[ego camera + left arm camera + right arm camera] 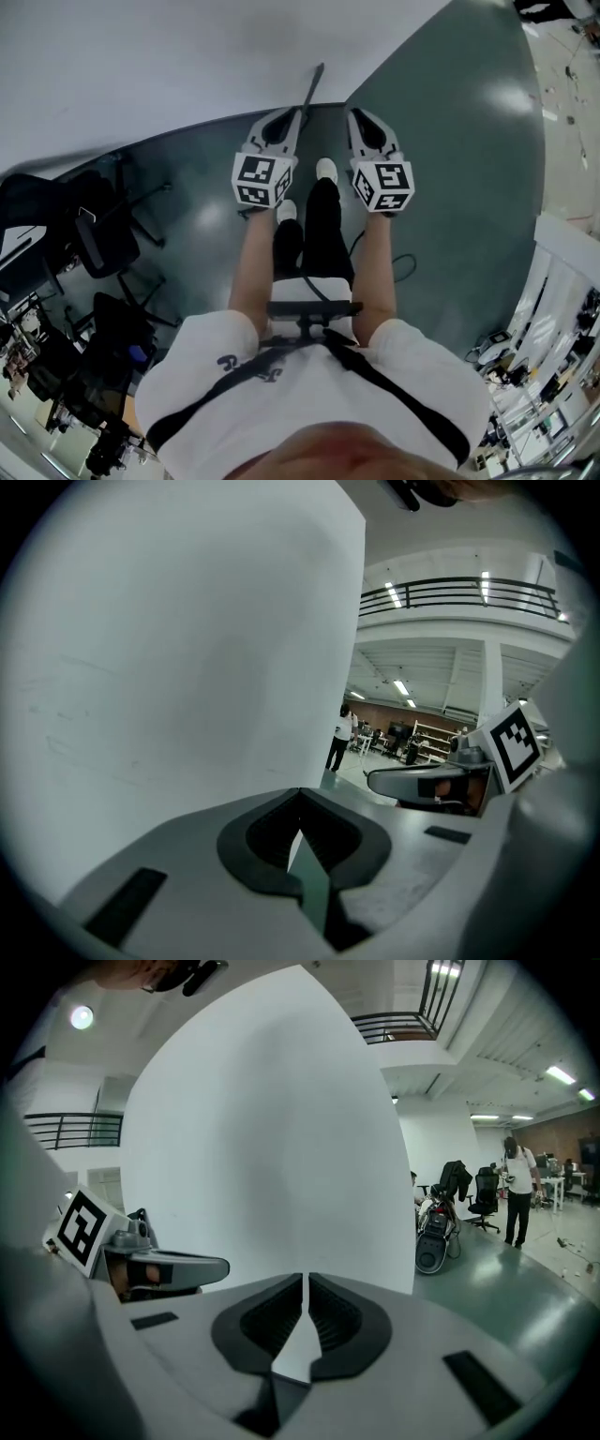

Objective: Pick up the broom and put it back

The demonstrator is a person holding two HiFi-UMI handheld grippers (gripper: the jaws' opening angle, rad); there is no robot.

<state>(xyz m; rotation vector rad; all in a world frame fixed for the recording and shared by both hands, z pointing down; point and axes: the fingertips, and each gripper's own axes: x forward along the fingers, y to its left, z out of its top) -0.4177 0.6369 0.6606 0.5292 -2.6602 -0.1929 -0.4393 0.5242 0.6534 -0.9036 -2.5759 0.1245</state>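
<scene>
A thin dark stick, most likely the handle of the broom (pixel 314 86), leans against the corner of the broad white wall panel (pixel 187 66). It rises from the glossy dark green floor (pixel 450 187). Propped like that it stays upright and easy to reach, though its brush end is not visible from the head view. The person faces that corner with both arms held out in front, so the handle lies straight ahead. The left claw (pixel 284 120) points toward the lower part of the handle and sits just beside it; whether they touch cannot be told. The right claw (pixel 360 117) is level with it but stands apart from the handle.

In the left gripper view the left claw's jaws meet at their tips with nothing between them. In the right gripper view the right claw's jaws are likewise pressed together and empty. Neither of those views shows the broom. The pick-up looks not yet begun. A claw must open before it can take the handle, and the left one seems better placed.
</scene>
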